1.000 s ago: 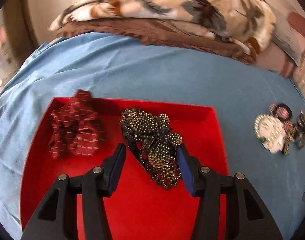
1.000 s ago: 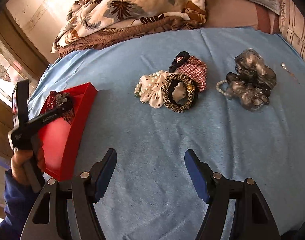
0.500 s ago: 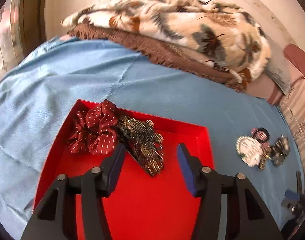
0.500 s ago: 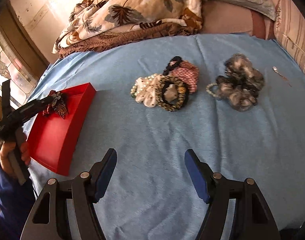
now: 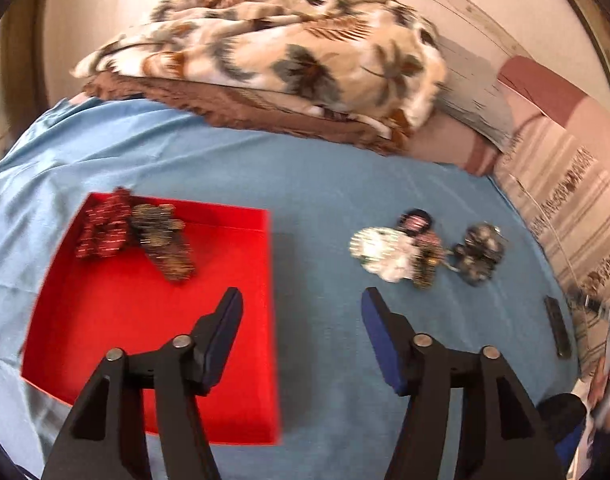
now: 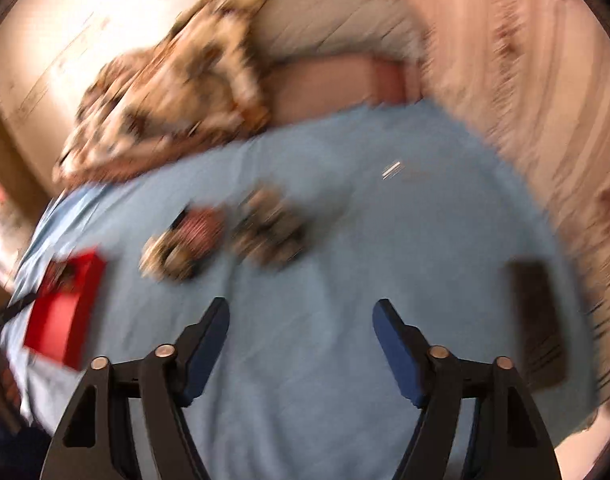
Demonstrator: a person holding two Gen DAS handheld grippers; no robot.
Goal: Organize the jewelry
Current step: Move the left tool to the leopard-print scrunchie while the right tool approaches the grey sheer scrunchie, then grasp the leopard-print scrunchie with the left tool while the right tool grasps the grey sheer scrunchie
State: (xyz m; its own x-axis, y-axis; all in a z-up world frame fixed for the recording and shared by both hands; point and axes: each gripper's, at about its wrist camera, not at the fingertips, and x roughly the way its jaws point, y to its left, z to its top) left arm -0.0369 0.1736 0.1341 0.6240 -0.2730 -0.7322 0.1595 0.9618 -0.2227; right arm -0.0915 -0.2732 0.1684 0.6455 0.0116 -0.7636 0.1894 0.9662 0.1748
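Left tongs (image 5: pixel 301 300) are spreading wider right now, nothing between the blue pads, hanging over the near right edge of the red tray (image 5: pixel 145 320) on the blue bedsheet (image 5: pixel 325 184). This view is the sharp one: in the tray's far left corner, ahead and to the left of the tongs, sit a dark red dotted scrunchie (image 5: pixel 103 228) and, touching it, a beaded gold-and-dark piece (image 5: pixel 165 240). Ahead and to the right of the tongs, loose on the sheet, there's a white pearly scrunchie (image 5: pixel 385 252), a small dark pink one (image 5: pixel 415 220) just behind it, a leopard-print ring (image 5: pixel 425 266) and a grey scrunchie (image 5: pixel 479 252). Far right, a flat dark object (image 5: pixel 557 332).

Over to the right wrist view, heavily smeared. Right tongs (image 6: pixel 301 312) are opening too, empty, above bare sheet (image 6: pixel 305 360). The tray (image 6: pixel 61 320) is small, off to their far left, with the left tool's dark arm crossing it. The loose pile (image 6: pixel 225 240) lies ahead and slightly left, only blobs. What this view adds: a small shiny item (image 6: pixel 392 169) farther ahead, and the dark flat object (image 6: pixel 537 320) close on the right. A leaf-print blanket (image 6: pixel 177 92) lies beyond.
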